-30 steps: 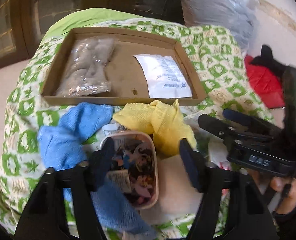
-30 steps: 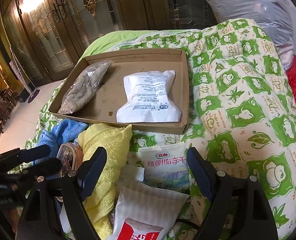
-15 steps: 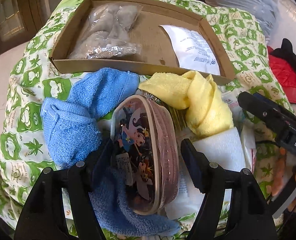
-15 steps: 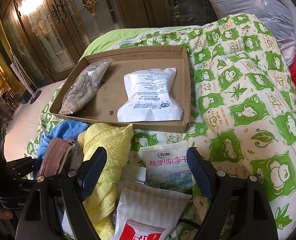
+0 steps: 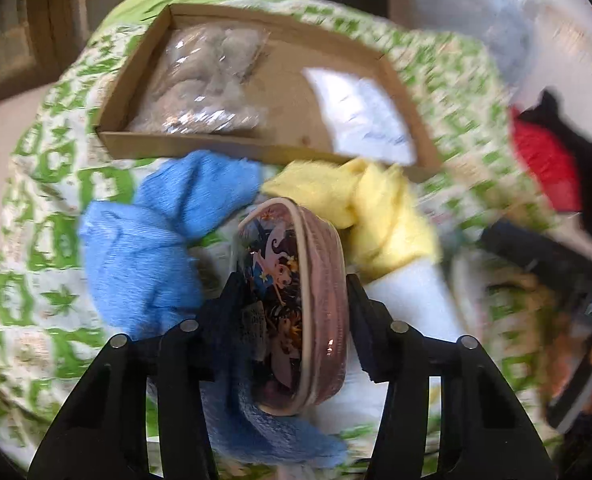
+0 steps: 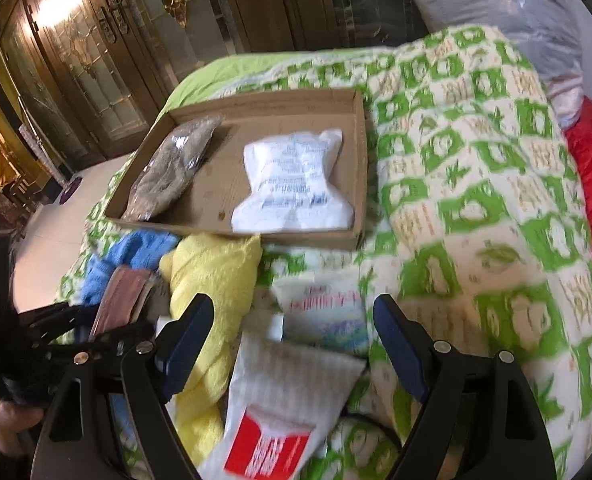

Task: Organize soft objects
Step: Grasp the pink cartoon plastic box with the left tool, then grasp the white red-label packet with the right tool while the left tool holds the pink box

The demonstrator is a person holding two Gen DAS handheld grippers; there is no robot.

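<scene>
pink vinyl pouch (image 5: pixel 296 304), cartoon print, stood on edge between closing left tongs (image 5: pixel 291 300), pads at its sides for lifting; cardboard tray (image 5: pixel 223 148) at 12 o'clock. right tongs (image 6: pixel 291 344) spread, empty, waiting above packets.

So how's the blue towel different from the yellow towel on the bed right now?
The blue towel lies left of the pink cartoon pouch; the yellow towel lies to its right. The blue towel spreads out in front of the cardboard tray and runs under the pouch; the yellow towel is bunched into a tighter lump against the tray's front wall. Both are fluffy terry cloths, still outside the tray.
</scene>
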